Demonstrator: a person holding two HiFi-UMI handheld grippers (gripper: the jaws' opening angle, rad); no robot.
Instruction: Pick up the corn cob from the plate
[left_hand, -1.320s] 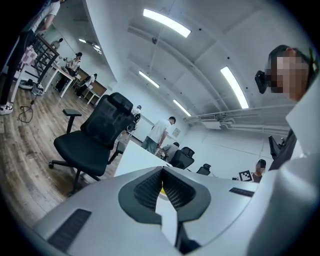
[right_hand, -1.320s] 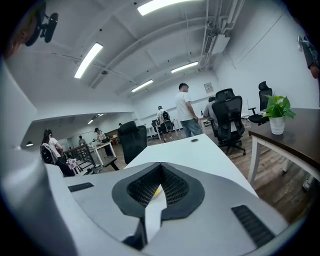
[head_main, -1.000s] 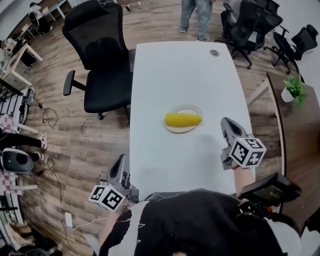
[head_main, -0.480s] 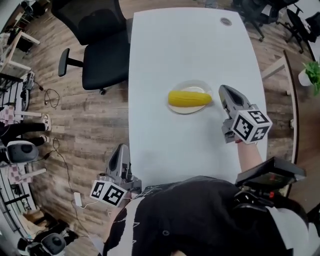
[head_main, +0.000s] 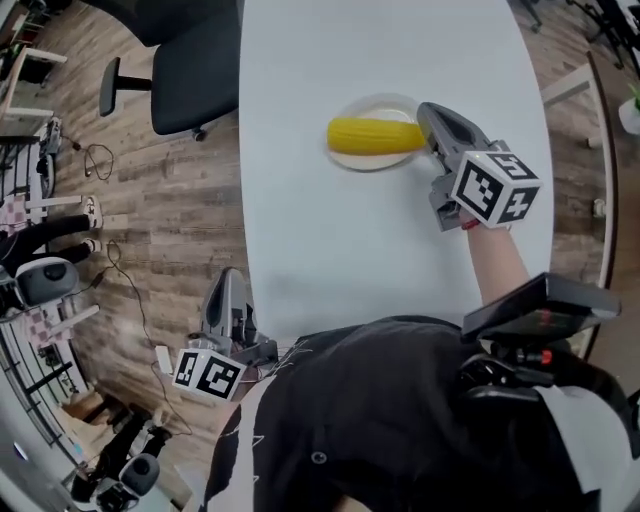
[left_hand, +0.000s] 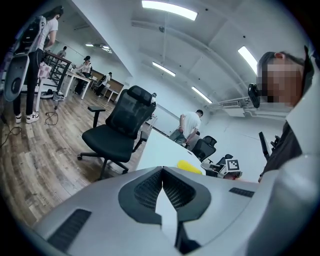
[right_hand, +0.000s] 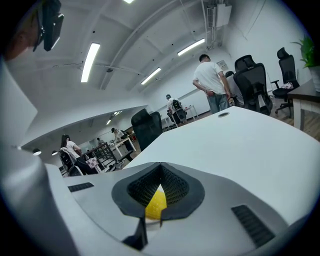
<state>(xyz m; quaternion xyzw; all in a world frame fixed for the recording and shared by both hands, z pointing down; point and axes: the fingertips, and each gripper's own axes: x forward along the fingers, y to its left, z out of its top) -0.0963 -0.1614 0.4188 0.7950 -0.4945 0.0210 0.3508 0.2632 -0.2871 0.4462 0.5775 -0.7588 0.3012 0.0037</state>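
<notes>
A yellow corn cob (head_main: 372, 136) lies across a small white plate (head_main: 383, 101) on the white table (head_main: 330, 240). My right gripper (head_main: 426, 110) is shut and empty, with its tips right beside the cob's right end; whether they touch it I cannot tell. In the right gripper view the closed tips (right_hand: 161, 166) meet, and the corn cob (right_hand: 156, 205) shows yellow through the gap under them. My left gripper (head_main: 229, 282) hangs shut and empty off the table's near left edge. Its view shows the jaws (left_hand: 162, 170) together, with the corn cob (left_hand: 190, 166) far off.
A black office chair (head_main: 185, 60) stands by the table's left side on the wooden floor, which has cables and gear at the left. In the gripper views, people stand beyond the table's far end (right_hand: 210, 82), with more chairs and desks.
My right gripper has moved from the table's right side in toward the plate, ending at the cob's right end. My left gripper has sunk a little beside the table edge. Both stayed shut.
</notes>
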